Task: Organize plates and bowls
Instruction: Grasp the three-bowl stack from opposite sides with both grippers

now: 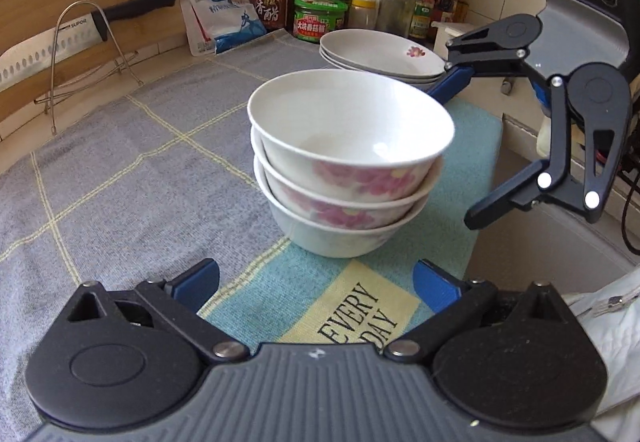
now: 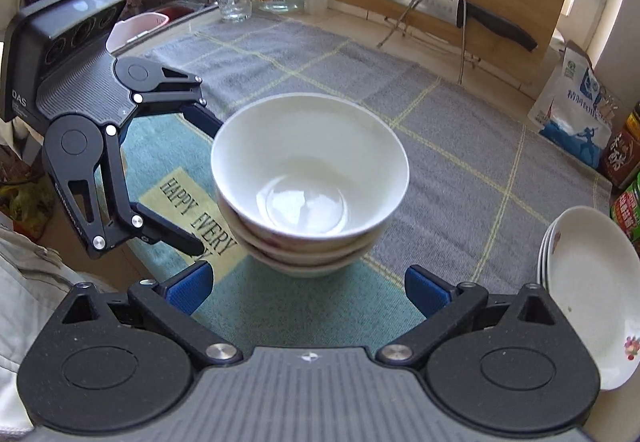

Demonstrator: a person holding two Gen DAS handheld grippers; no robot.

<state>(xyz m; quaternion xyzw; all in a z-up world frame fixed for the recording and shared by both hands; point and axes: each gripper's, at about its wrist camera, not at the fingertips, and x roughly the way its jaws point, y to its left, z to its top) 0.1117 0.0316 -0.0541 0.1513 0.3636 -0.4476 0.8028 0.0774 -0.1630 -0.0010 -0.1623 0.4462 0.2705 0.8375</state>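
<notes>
On the cloth-covered surface, three bowls sit nested, saving space beside the stacked plates. Left gripper and right gripper both hang spread, empty.

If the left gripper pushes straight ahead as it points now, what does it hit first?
Most likely the stack of bowls: it sits dead ahead of the open left gripper, with only teal towel between. Depth is hard to judge.

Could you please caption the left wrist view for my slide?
Three stacked bowls on a towel, plates behind, both grippers open.
</notes>
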